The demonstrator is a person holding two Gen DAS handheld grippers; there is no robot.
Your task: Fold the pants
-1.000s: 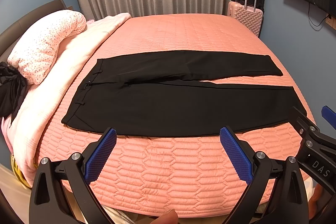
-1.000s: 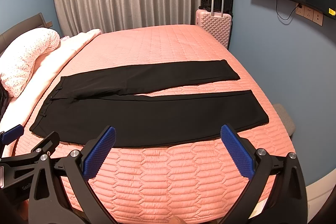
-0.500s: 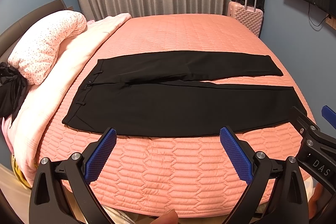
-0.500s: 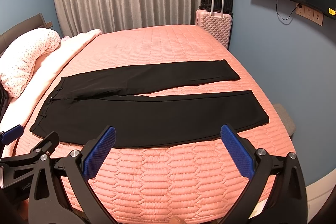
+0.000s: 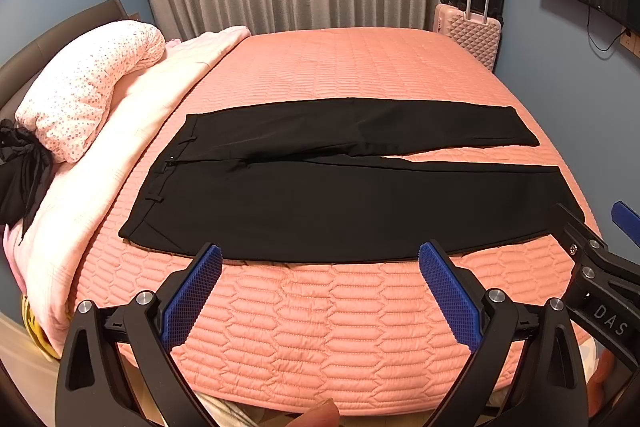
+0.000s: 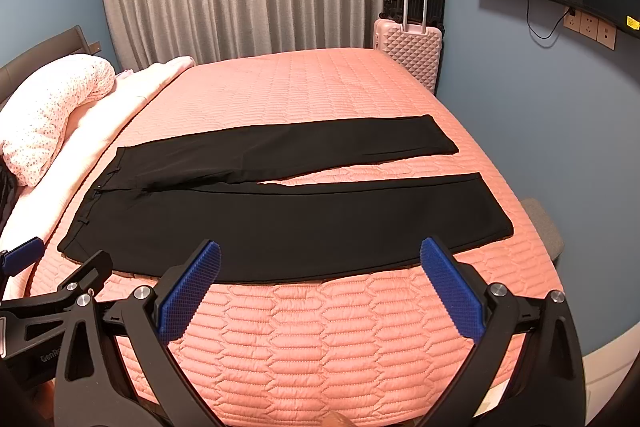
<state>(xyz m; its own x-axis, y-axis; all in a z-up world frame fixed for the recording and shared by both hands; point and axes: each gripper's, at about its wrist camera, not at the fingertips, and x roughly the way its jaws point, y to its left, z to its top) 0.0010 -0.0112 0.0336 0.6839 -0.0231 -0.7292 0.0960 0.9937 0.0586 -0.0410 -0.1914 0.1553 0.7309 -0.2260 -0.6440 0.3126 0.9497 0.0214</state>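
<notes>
Both tools, left tool [image 5: 320, 291] and right tool [image 6: 320, 287], hang wide and empty short of the pants [image 5: 340, 203], spread flat across the bed [image 5: 340, 339] with legs slightly parted. Pinching the quilt along with the thin cloth could drag the layers askew. Beyond the pants, pillow [image 5: 88, 91] and suitcase [image 6: 408, 55] obstruct nothing.

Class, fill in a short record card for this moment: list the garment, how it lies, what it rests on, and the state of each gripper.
garment: black pants
layout: spread flat, unfolded, legs apart at the hems, waistband toward the pillow
surface: pink quilted bedspread
left gripper: open, empty, short of the near pant edge
right gripper: open, empty, short of the near pant edge
background: pink suitcase
</notes>
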